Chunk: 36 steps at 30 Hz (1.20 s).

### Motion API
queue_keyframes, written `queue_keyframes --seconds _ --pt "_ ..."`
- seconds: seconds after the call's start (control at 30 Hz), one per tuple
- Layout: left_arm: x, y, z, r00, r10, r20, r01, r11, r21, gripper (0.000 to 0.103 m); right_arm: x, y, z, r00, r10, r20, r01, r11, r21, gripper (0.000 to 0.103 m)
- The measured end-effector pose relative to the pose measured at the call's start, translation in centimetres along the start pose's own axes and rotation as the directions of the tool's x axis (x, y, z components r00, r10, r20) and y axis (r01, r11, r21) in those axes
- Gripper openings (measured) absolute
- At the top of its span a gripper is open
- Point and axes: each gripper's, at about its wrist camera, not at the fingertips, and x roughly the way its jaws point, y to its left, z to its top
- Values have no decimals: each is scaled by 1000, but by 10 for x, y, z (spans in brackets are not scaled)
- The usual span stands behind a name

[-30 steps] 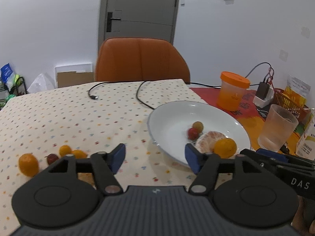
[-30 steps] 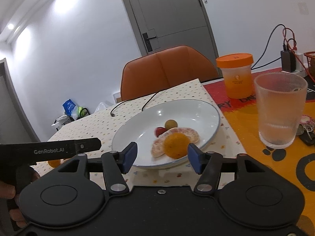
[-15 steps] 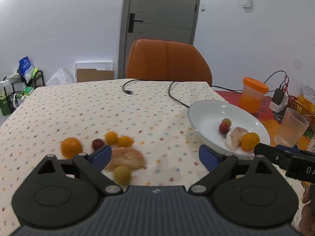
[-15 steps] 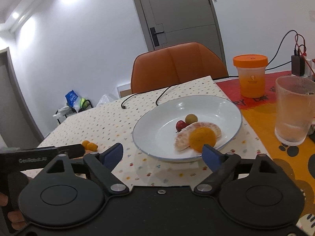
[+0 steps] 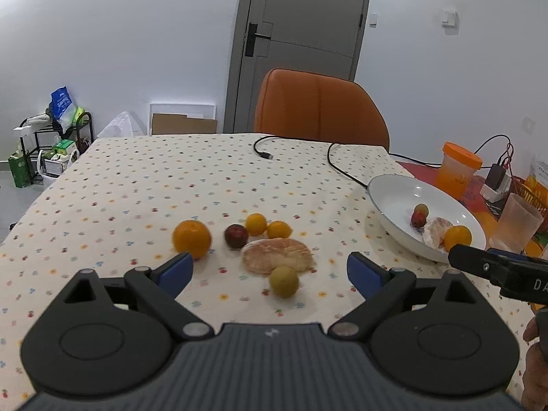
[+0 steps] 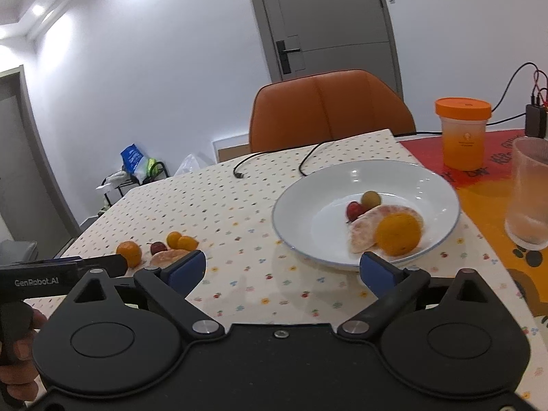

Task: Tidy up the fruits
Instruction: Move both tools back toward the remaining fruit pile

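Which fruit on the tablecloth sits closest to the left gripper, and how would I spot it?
Find the loose fruit on the dotted tablecloth, left of the white plate. In front of the peeled orange lies a small yellow-green fruit, the only greenish one there.

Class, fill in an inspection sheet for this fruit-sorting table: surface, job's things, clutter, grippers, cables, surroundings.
Surface: dotted tablecloth.
Job's things: white plate holding an orange, peeled citrus piece, red fruit and green fruit; on the cloth, an orange, dark red fruit, two small yellow-orange fruits, peeled citrus piece and green fruit.
Clutter: orange-lidded jar, plastic cup.
Grippers: left gripper open, empty; right gripper open, empty.
Cables: black cable on the cloth.
Surroundings: orange chair, grey door.
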Motion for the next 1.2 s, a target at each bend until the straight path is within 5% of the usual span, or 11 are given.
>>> queue_keyframes --seconds 0.57,1.2 --pt "-12 50 -11 998 66 10 -65 993 -95 95 11 38 -4 997 72 -29 -74 995 -62 97" --pt "-10 72 -19 994 109 7 -107 986 -131 95 39 75 -6 983 164 -86 -172 979 -104 77"
